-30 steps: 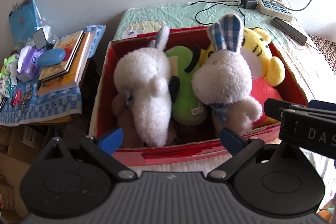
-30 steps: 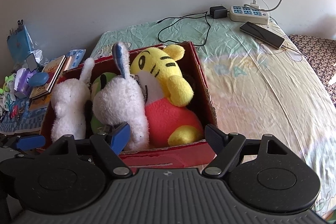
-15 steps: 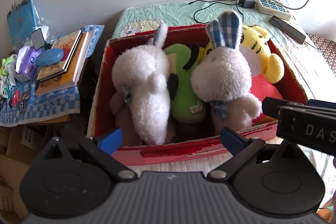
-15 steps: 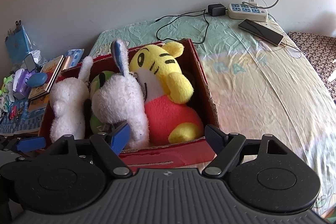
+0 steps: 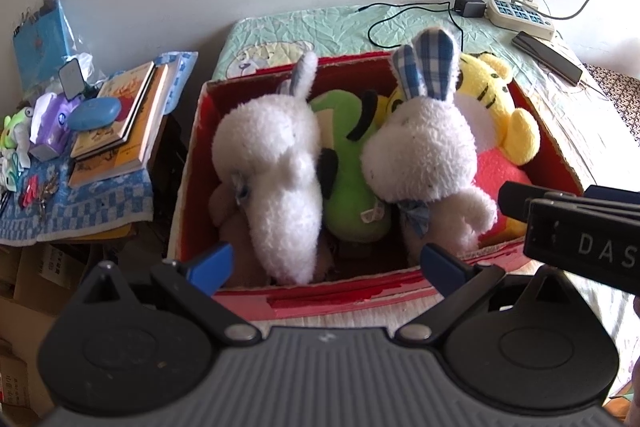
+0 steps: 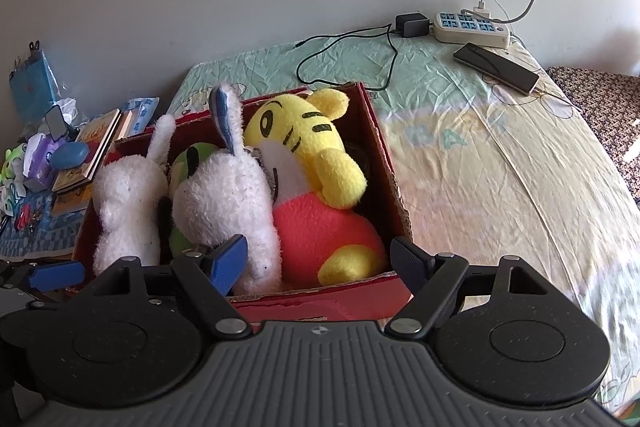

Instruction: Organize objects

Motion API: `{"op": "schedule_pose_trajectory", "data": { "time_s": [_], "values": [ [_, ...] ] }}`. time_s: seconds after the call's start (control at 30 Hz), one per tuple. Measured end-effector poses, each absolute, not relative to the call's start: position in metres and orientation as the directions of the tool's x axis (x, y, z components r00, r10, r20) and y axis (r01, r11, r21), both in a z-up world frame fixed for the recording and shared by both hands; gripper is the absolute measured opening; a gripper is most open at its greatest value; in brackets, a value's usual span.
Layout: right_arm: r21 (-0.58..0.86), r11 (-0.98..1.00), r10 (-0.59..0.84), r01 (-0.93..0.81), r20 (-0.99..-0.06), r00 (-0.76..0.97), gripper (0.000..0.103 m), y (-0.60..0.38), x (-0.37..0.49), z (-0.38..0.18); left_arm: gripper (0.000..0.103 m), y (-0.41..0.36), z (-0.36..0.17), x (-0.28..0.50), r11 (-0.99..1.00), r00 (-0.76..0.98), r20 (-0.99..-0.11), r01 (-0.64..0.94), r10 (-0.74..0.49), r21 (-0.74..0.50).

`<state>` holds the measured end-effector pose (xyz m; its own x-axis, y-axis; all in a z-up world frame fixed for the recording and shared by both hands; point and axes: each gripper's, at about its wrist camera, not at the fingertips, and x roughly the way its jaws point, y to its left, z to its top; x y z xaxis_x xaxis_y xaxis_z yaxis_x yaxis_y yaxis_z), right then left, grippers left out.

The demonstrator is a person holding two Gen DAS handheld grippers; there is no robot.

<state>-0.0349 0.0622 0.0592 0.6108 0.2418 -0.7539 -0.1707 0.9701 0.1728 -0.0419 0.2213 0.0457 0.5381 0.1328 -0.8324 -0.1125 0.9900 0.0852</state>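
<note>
While both tools hover at the near wall of the red box [image 5: 192, 163], we find four plush toys packed inside it: a white rabbit [image 5: 276, 163] at left, a green toy [image 5: 348, 183] beside it, a second rabbit [image 5: 424, 147] with checked ears, and a yellow tiger [image 6: 304, 155] at right. We note the left gripper [image 5: 324, 263] with jaws apart, holding nothing. We note the right gripper [image 6: 320, 261] likewise spread and empty. Beyond the box, on the bed [image 6: 500, 167], lie a power strip [image 6: 472, 29] and a phone [image 6: 496, 67]. Books [image 5: 120, 115] sit on the side table at left.
</note>
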Motion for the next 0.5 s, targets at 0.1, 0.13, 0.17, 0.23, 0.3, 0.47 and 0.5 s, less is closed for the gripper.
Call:
{"op": "schedule_pose_trajectory", "data": {
  "time_s": [0.1, 0.13, 0.17, 0.23, 0.3, 0.47, 0.5],
  "values": [
    [0.167, 0.971, 0.237, -0.17, -0.755, 0.611, 0.081, 0.0623, -0.0329, 0.0588, 0.1, 0.2217, 0.0472, -0.0399, 0.99, 0.543, -0.829, -0.113, 0.136, 0.088],
    [0.167, 0.971, 0.237, -0.17, -0.756, 0.611, 0.081, 0.0622, -0.0324, 0.0585, 0.1, 0.2213, 0.0479, -0.0393, 0.989, 0.545, -0.827, -0.113, 0.138, 0.091],
    [0.168, 0.971, 0.237, -0.169, -0.756, 0.61, 0.081, 0.062, -0.0321, 0.0585, 0.1, 0.2209, 0.0482, -0.0389, 0.989, 0.546, -0.826, -0.113, 0.14, 0.093],
    [0.169, 0.971, 0.238, -0.169, -0.755, 0.61, 0.081, 0.0619, -0.0316, 0.0586, 0.1, 0.2202, 0.0479, -0.0385, 0.989, 0.546, -0.826, -0.112, 0.141, 0.095],
    [0.168, 0.971, 0.238, -0.17, -0.755, 0.611, 0.081, 0.0617, -0.0315, 0.0586, 0.1, 0.2202, 0.0472, -0.038, 0.989, 0.545, -0.826, -0.112, 0.143, 0.097],
    [0.166, 0.971, 0.236, -0.17, -0.755, 0.612, 0.081, 0.0622, -0.0305, 0.0579, 0.1, 0.221, 0.0451, -0.0369, 0.989, 0.542, -0.828, -0.114, 0.145, 0.099],
    [0.166, 0.971, 0.237, -0.171, -0.755, 0.611, 0.081, 0.0623, -0.0302, 0.0577, 0.1, 0.2212, 0.0451, -0.0369, 0.989, 0.543, -0.827, -0.113, 0.146, 0.1]
  ]
}}
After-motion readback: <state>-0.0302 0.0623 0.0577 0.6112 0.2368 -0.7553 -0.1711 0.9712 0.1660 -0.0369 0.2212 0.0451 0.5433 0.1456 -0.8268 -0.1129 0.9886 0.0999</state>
